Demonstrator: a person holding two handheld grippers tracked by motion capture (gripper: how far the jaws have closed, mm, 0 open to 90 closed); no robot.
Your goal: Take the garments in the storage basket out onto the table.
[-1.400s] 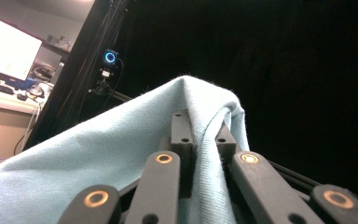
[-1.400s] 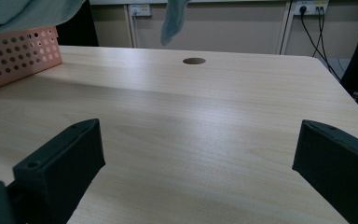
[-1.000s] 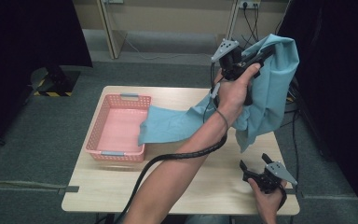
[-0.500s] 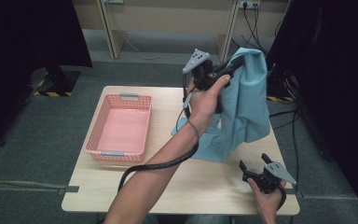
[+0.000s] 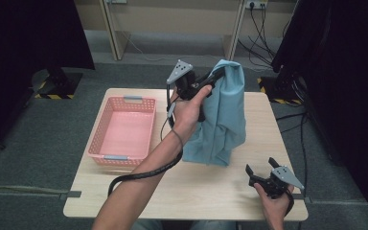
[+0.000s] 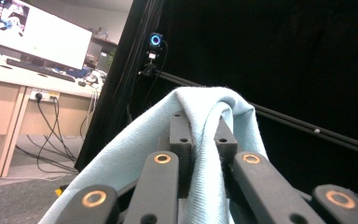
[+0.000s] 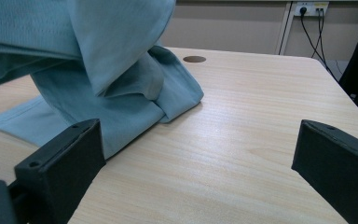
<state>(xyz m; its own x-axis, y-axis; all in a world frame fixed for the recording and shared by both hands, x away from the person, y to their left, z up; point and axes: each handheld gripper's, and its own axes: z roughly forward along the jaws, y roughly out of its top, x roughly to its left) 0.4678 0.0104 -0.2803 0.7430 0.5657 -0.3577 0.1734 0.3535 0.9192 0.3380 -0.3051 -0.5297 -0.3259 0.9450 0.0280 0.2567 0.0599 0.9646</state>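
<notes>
At frame centre the left hand-held gripper pinches a hanging blue cloth, while the right hand-held gripper gapes empty at lower right.

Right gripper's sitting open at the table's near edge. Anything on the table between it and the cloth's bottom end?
Nothing visible: bare wood lies between the right gripper and the cloth, whose lower folds rest on the table.

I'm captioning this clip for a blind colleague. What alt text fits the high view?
A person's left gripper holds a light blue cloth up by its top, its lower end resting on a pale wooden table. An empty pink plastic basket sits on the table's left, and the right gripper waits open near the front right corner.
</notes>
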